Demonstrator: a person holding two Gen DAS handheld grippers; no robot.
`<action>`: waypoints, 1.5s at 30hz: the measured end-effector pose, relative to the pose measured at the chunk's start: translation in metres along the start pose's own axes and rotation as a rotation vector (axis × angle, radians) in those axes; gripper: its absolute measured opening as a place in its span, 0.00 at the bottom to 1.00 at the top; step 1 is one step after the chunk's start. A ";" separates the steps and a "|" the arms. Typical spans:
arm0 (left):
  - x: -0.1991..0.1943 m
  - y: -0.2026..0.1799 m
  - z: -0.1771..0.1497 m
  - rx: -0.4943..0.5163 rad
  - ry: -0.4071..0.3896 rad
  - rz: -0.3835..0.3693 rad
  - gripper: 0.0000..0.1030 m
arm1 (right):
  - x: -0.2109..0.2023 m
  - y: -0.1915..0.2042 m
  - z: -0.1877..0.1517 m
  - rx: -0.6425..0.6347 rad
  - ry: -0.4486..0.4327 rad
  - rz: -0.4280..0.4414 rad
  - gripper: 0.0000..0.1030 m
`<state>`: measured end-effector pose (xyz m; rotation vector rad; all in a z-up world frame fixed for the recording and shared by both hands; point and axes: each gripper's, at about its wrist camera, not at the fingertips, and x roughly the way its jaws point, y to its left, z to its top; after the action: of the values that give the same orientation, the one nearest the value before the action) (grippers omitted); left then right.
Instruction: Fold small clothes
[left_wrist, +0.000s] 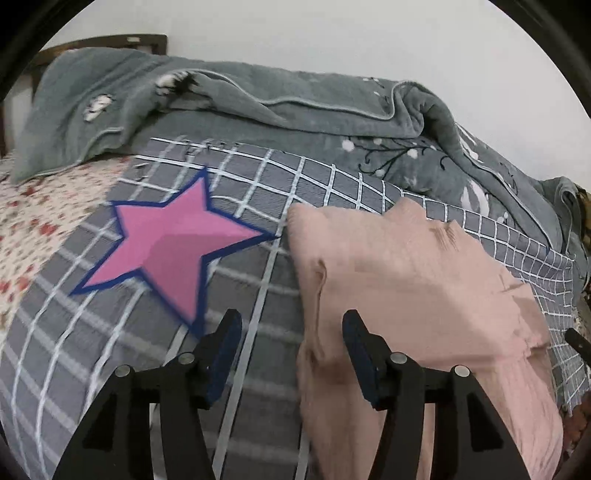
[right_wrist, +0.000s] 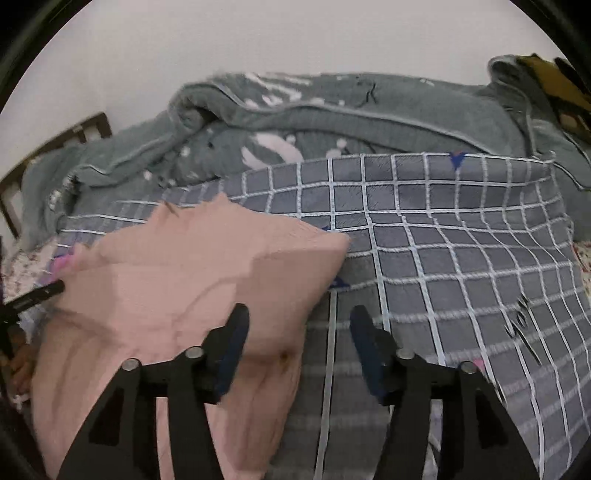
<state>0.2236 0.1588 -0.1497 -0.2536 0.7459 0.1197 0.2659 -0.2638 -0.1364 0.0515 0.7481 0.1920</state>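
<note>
Pink garment (left_wrist: 413, 273) lies folded on grey checked sheet (left_wrist: 258, 192) on the bed. Left gripper (left_wrist: 291, 350) and right gripper (right_wrist: 299, 343) hover over its near edges, fingers parted, holding nothing. Pink star (left_wrist: 177, 243) beside it; grey blanket (left_wrist: 221, 107) behind.

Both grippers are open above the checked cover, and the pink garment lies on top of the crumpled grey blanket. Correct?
Not quite. The pink garment lies on the checked cover, in front of the grey blanket, as the left wrist view shows. Both the left gripper and right gripper are open.
</note>
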 end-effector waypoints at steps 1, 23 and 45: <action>-0.008 0.001 -0.005 0.005 -0.008 -0.005 0.53 | -0.011 0.000 -0.005 -0.001 -0.002 0.018 0.55; -0.132 0.007 -0.143 0.087 0.031 -0.088 0.52 | -0.133 0.048 -0.157 -0.079 0.000 -0.057 0.46; -0.133 0.008 -0.180 -0.003 0.063 -0.202 0.07 | -0.127 0.054 -0.212 -0.001 0.047 0.131 0.05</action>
<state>0.0070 0.1160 -0.1871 -0.3355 0.7787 -0.0785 0.0229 -0.2400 -0.2002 0.0958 0.7921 0.3192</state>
